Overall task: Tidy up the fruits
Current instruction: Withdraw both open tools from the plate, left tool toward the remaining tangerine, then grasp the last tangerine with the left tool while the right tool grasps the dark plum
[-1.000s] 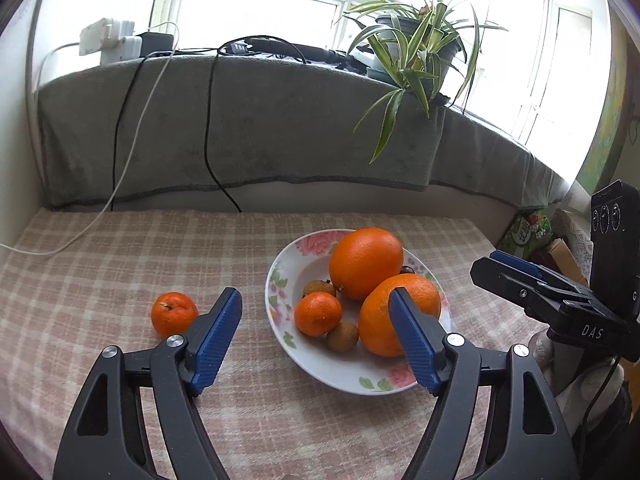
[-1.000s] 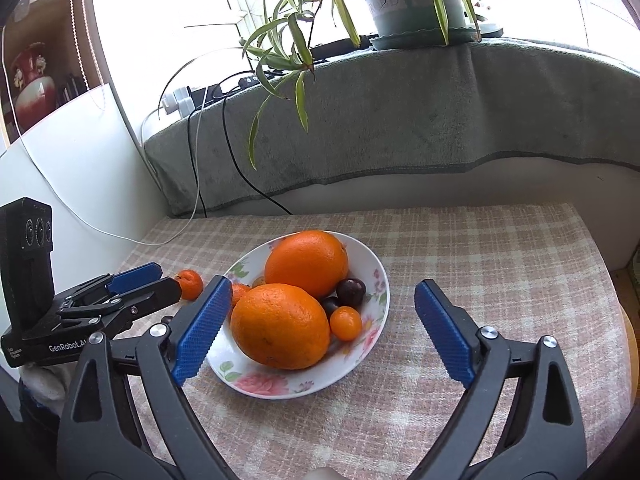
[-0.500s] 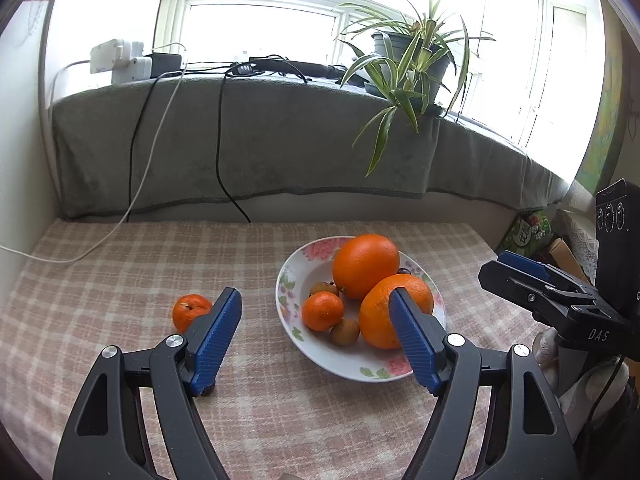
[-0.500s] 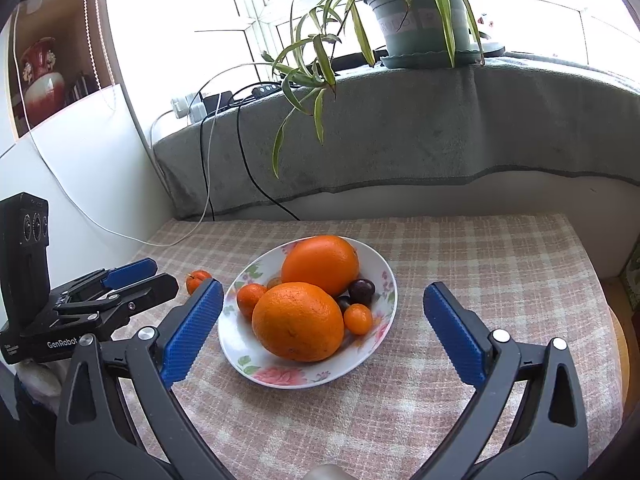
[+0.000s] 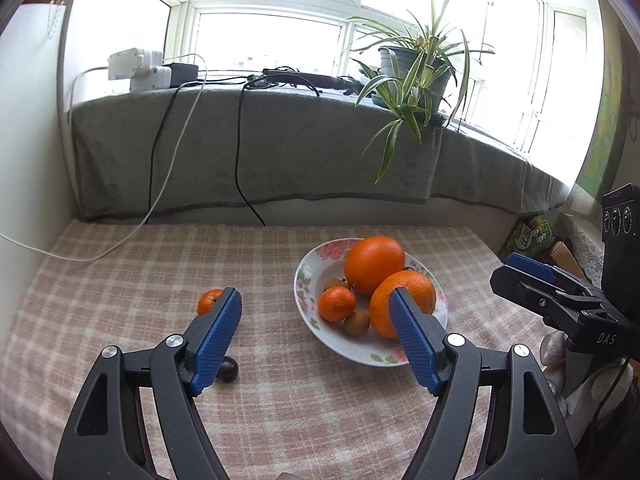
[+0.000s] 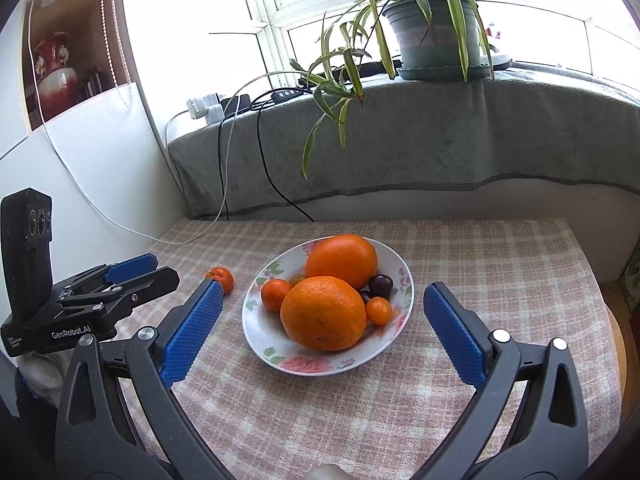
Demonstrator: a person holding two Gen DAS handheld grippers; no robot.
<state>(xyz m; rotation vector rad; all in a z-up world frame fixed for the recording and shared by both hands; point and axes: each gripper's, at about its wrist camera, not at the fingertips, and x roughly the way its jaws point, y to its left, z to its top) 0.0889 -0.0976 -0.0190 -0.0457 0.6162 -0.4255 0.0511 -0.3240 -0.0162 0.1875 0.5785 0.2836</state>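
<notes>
A white floral plate (image 5: 308,280) (image 6: 396,268) on the checked tablecloth holds two big oranges (image 5: 374,258) (image 6: 323,313), a mandarin (image 5: 336,303), a kiwi-like brown fruit (image 5: 356,323), a dark plum (image 6: 380,281) and a small orange fruit (image 6: 378,310). A loose mandarin (image 5: 208,301) (image 6: 222,278) lies left of the plate. A dark plum (image 5: 227,370) lies on the cloth by my left gripper's left finger. My left gripper (image 5: 316,316) is open and empty, held back from the fruit. My right gripper (image 6: 322,316) is open and empty, in front of the plate.
A grey towel-covered sill (image 5: 280,152) runs along the back with cables, power adapters (image 5: 140,68) and a potted spider plant (image 6: 436,28). A white wall (image 6: 100,168) stands at the left. Boxes (image 5: 532,236) lie past the table's right edge.
Both grippers have drawn back and up from the plate, so the fruit looks smaller and farther. A dark plum has come into view beside the left finger. Both grippers stay open.
</notes>
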